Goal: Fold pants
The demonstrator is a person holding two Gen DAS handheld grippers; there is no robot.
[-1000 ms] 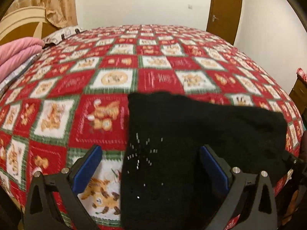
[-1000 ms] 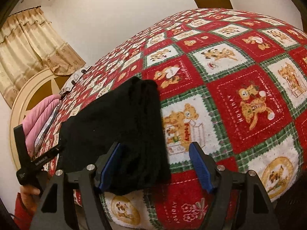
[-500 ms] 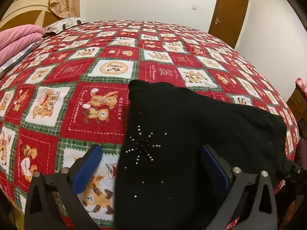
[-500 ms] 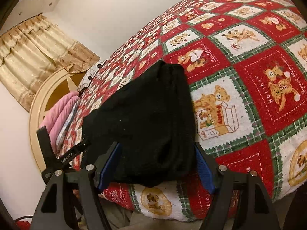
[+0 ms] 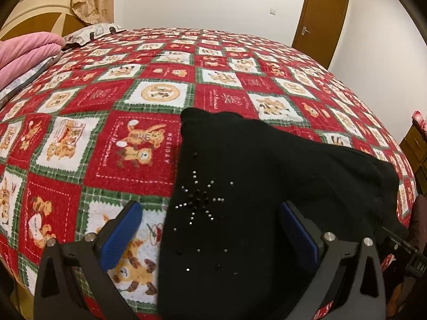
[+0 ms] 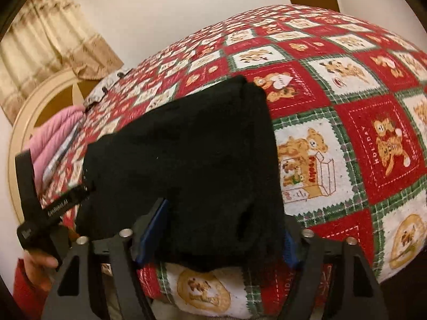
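Note:
Black pants [image 5: 240, 186] with a star of small studs lie folded on a red and green patchwork bedspread [image 5: 133, 93], near its front edge. My left gripper [image 5: 210, 229] is open, its blue pads straddling the left end of the pants. My right gripper [image 6: 216, 234] is open too, its blue pads on either side of the right end of the pants [image 6: 200, 160], where the cloth hangs over the bed's edge. The left gripper also shows at the left of the right wrist view [image 6: 48, 208].
Pink bedding [image 5: 24, 53] is stacked at the headboard end. A brown door [image 5: 320, 21] is in the far wall. A wooden cabinet [image 5: 416, 144] stands beside the bed on the right. Curtains [image 6: 48, 40] hang behind the headboard.
Both grippers have moved in over the ends of the pants. The right gripper's pads now sit on either side of the cloth end instead of beside it.

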